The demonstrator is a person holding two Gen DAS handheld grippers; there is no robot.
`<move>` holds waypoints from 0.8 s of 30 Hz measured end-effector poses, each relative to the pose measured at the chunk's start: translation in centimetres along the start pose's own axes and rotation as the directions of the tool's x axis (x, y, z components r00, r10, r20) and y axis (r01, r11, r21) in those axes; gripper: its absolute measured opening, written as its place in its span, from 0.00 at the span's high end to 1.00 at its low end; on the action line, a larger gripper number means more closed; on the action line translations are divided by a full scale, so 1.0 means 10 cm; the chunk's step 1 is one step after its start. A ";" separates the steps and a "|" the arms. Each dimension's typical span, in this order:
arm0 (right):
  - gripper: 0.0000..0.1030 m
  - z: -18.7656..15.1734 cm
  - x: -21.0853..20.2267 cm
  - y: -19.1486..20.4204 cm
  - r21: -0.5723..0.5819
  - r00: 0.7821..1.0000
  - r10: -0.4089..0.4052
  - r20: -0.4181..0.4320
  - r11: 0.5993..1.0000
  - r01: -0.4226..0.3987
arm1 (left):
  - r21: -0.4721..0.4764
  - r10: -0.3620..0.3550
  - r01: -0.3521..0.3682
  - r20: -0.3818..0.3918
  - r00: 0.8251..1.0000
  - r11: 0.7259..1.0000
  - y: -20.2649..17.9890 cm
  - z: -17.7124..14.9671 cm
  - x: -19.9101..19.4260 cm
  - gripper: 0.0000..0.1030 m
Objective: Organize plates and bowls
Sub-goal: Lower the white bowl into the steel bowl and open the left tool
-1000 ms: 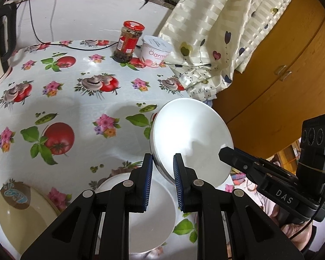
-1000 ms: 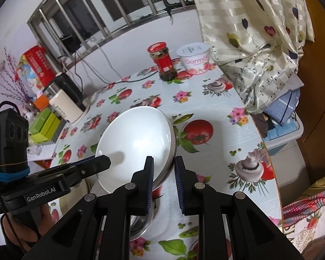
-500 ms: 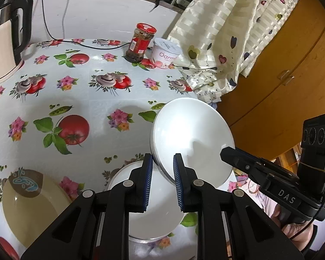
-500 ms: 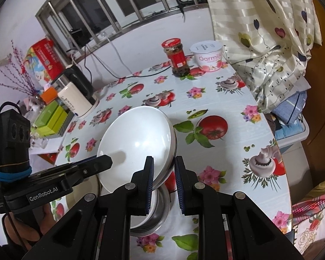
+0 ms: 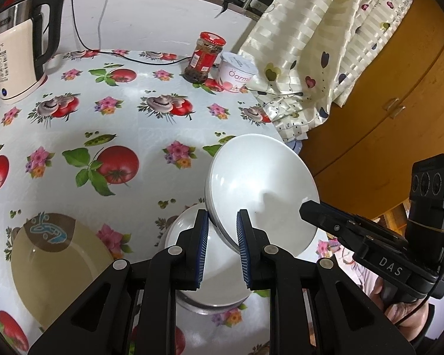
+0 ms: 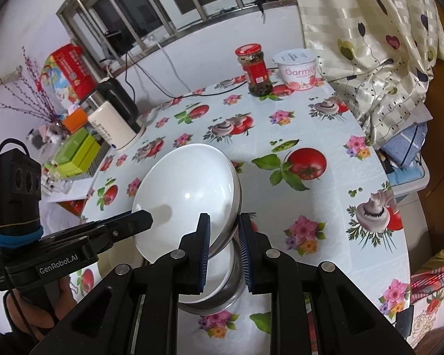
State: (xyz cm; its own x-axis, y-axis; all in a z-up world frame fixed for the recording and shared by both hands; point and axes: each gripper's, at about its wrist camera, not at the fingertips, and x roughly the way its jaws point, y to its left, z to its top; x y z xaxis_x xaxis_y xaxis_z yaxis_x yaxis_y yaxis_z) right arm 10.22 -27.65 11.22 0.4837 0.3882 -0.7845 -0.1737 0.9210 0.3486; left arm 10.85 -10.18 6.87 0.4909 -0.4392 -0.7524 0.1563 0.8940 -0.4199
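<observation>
A white bowl [image 5: 260, 183] [image 6: 186, 195] hangs tilted above the table, held from both sides. My left gripper [image 5: 222, 222] is shut on its near rim, and shows in the right wrist view as the black left gripper [image 6: 145, 217] at the bowl's left edge. My right gripper [image 6: 224, 222] is shut on the opposite rim, its tip [image 5: 306, 208] showing at the bowl's right. Just beneath sits a second bowl [image 5: 186, 233] [image 6: 219, 281], white inside and steel outside. A beige plate [image 5: 56, 266] lies to its left.
On the flowered tablecloth [image 5: 118, 118] stand a kettle [image 5: 17, 59] at the far left and a red-lidded jar [image 5: 205, 56] and a yogurt tub [image 5: 236, 74] at the back. A curtain [image 5: 325, 59] drapes over the right edge. Green boxes [image 6: 77, 153] lie beyond the table's left side.
Both grippers have carried the held bowl leftward over the table. The kettle has come into the left wrist view, and the beige plate shows more fully.
</observation>
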 end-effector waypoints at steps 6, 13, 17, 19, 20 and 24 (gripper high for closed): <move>0.82 -0.07 0.05 0.06 -0.004 1.000 0.013 -0.021 1.000 -0.013 | -0.013 0.018 -0.018 -0.010 1.000 1.000 0.07 -0.09 -0.03 0.80; 0.82 -0.16 0.12 0.09 0.001 0.998 0.026 -0.053 1.000 -0.026 | -0.024 0.031 -0.032 -0.021 0.999 0.999 0.12 -0.17 -0.05 0.80; 0.82 -0.21 0.18 0.08 0.007 0.997 0.032 -0.075 0.999 -0.032 | -0.031 0.038 -0.039 -0.028 0.999 0.999 0.15 -0.21 -0.04 0.80; 0.82 -0.23 0.20 0.08 0.013 0.996 0.037 -0.085 0.999 -0.036 | -0.035 0.041 -0.043 -0.032 0.999 0.998 0.16 -0.23 -0.04 0.80; 0.82 -0.23 0.21 0.08 0.012 0.995 0.037 -0.087 0.999 -0.036 | -0.037 0.042 -0.044 -0.034 0.999 0.998 0.16 -0.24 -0.03 0.80; 0.82 -0.25 0.23 0.09 0.007 0.995 0.036 -0.097 0.999 -0.036 | -0.041 0.048 -0.050 -0.043 0.998 0.998 0.18 -0.27 -0.02 0.80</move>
State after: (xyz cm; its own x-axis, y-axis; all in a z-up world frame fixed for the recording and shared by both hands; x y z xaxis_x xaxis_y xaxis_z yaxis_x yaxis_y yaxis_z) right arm 9.05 -25.84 8.52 0.3920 0.4226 -0.8171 -0.1852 0.9063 0.3799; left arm 8.75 -8.75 4.91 0.4604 -0.3988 -0.7931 0.0965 0.9106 -0.4019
